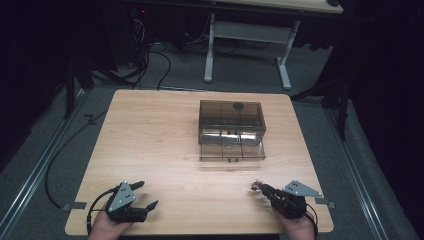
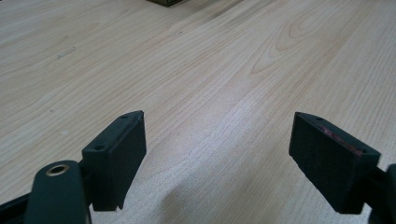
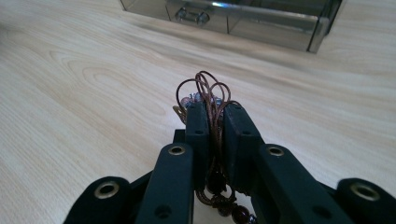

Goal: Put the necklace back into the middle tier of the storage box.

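Note:
A smoky clear plastic drawer box (image 1: 231,128) stands on the wooden table (image 1: 150,135), right of the middle, with its lower drawer (image 1: 231,151) pulled out toward me. In the right gripper view that drawer's front (image 3: 243,18) and metal knob (image 3: 191,16) lie ahead. My right gripper (image 1: 259,187) is near the front right, shut on a brown cord bracelet with dark beads (image 3: 205,93); loops stick out past the tips and beads hang below. My left gripper (image 1: 147,195) rests at the front left, open, with bare wood between its pads (image 2: 119,154).
Beyond the table's far edge stands a white desk frame (image 1: 247,40) with cables (image 1: 145,55) on the grey floor. A metal rail (image 1: 35,170) runs along the left side. Wide bare wood lies between the grippers and the box.

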{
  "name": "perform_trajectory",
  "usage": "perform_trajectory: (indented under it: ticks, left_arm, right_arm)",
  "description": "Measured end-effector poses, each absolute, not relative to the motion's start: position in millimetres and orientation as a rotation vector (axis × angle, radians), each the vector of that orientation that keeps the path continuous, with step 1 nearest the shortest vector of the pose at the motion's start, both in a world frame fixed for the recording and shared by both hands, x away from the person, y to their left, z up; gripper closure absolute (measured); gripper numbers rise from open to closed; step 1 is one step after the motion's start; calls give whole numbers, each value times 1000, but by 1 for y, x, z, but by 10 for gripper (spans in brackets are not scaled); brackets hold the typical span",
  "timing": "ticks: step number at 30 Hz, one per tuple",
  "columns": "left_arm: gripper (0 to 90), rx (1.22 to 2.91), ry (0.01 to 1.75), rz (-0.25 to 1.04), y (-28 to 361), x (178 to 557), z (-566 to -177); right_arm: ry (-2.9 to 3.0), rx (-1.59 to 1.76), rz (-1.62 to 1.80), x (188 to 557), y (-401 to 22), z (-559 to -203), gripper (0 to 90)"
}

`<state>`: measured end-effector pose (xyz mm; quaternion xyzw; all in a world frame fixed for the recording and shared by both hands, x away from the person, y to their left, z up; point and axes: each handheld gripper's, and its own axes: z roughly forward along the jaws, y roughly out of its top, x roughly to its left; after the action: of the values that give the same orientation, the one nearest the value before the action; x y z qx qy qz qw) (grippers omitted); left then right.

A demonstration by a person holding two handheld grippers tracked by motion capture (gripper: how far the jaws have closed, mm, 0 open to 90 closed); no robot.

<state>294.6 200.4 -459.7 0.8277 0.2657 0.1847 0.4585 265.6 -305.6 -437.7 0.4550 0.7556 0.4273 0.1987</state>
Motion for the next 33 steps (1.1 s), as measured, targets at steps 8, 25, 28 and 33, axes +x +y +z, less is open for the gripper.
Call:
perform_trajectory:
  ticks: [8, 25, 28, 33]
  left_arm:
    - [194, 2039, 655, 455, 200, 295, -460]
    - [194, 2042, 655, 453, 200, 295, -460]
    - [194, 2042, 655, 454, 200, 295, -460]
    - [194, 2040, 658, 458, 200, 295, -460]
  right_arm:
    - [2111, 1319, 1148, 269, -309, -446, 814]
    - [2123, 1349, 1105, 273, -304, -447, 683]
    - [2081, 1340, 1135, 268, -307, -441, 681]
    - [2022, 1367, 1124, 268, -317, -436, 792]
